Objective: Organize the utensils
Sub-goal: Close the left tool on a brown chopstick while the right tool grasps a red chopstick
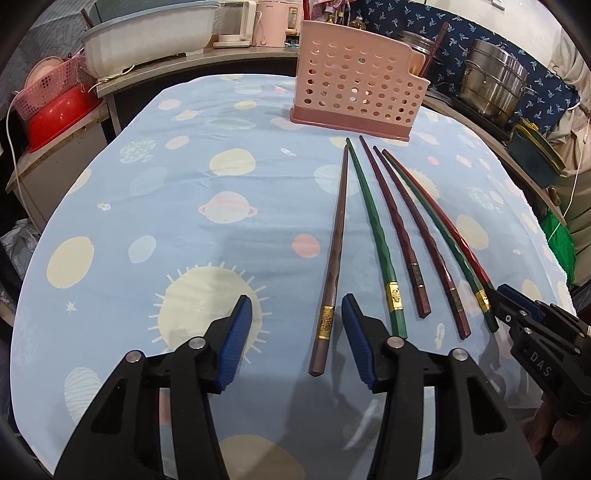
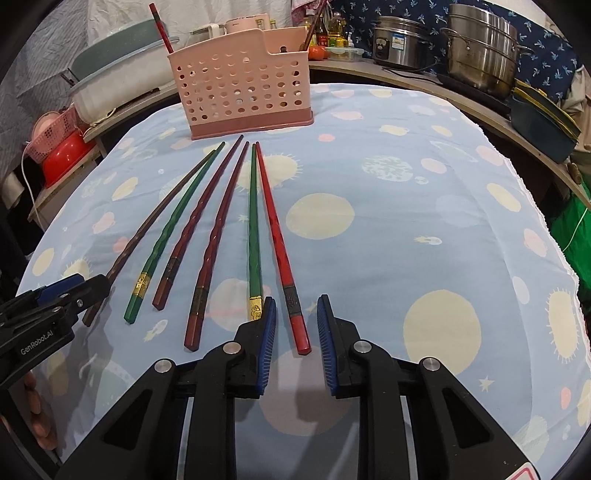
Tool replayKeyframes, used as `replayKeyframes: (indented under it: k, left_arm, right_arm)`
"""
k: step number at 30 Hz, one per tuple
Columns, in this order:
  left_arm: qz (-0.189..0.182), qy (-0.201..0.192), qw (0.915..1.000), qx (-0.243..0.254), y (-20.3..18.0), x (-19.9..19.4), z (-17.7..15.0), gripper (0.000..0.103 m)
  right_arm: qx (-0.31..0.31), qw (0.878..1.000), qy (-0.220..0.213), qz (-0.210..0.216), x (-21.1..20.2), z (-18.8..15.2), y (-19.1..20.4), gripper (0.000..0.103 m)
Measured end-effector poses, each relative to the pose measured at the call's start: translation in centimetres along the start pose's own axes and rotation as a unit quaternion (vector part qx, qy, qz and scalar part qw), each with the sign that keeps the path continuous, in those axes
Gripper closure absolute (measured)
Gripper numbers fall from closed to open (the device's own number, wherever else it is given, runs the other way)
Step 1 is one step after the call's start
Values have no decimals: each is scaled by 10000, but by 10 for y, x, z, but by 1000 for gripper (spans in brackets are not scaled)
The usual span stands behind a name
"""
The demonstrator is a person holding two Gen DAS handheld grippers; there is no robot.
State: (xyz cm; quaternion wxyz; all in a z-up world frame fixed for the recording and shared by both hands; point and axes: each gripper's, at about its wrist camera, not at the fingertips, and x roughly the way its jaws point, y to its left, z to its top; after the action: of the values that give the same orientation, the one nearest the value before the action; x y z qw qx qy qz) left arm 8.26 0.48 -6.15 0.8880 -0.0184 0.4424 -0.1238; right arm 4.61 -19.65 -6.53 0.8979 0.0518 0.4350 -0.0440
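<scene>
Several long chopsticks lie side by side on the planet-print cloth [image 1: 184,192], tips toward a pink perforated holder [image 1: 354,88] [image 2: 240,92]. My left gripper [image 1: 295,301] is open and low over the cloth. The brown chopstick [image 1: 338,240] lies between its blue pads [image 1: 236,339], nearer the right one, untouched. My right gripper [image 2: 297,301] is open more narrowly and straddles the handle of the bright red chopstick [image 2: 273,221], with a gap on both sides. A green chopstick [image 2: 253,221] lies just left of its left pad. One red chopstick [image 2: 160,26] stands in the holder.
Steel pots [image 2: 480,48] and a rice cooker [image 2: 400,40] sit on the curved counter at the back right. A white basin [image 1: 147,37], a pink basket and a red bowl [image 1: 62,114] stand at the back left. The cloth falls away at the table's right edge [image 2: 546,229].
</scene>
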Motion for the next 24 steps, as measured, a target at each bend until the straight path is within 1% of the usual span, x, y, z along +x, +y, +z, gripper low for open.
replayKeyframes:
  k: [5, 6, 8, 12, 14, 19, 24]
  left_arm:
    - [-79, -16, 10000, 9, 1, -1, -1, 66]
    - [-98, -17, 10000, 10, 1, -1, -1, 68]
    - [-196, -1, 9998, 13, 1, -1, -1, 75]
    - [-318, 35, 9995, 52, -1, -1, -3, 84]
    - [-383, 68, 9992, 71, -3, -2, -4, 90]
    - [-462, 118, 9988, 81, -4, -5, -8, 94]
    - [-452, 123, 9989, 66, -4, -8, -11, 95]
  right_arm:
    - [0, 10000, 4, 31, -1, -1, 0, 92]
    - [-1, 10000, 1, 31, -1, -1, 1, 93]
    - [4, 10000, -2, 29, -2, -2, 1, 93]
    - [47, 10000, 10, 74, -3, -3, 0, 94]
    - [72, 9999, 13, 95, -5, -4, 0, 95]
    - [127, 9999, 0, 112, -12, -8, -2, 95]
    - [176, 9998, -34, 107, -19, -11, -5, 95]
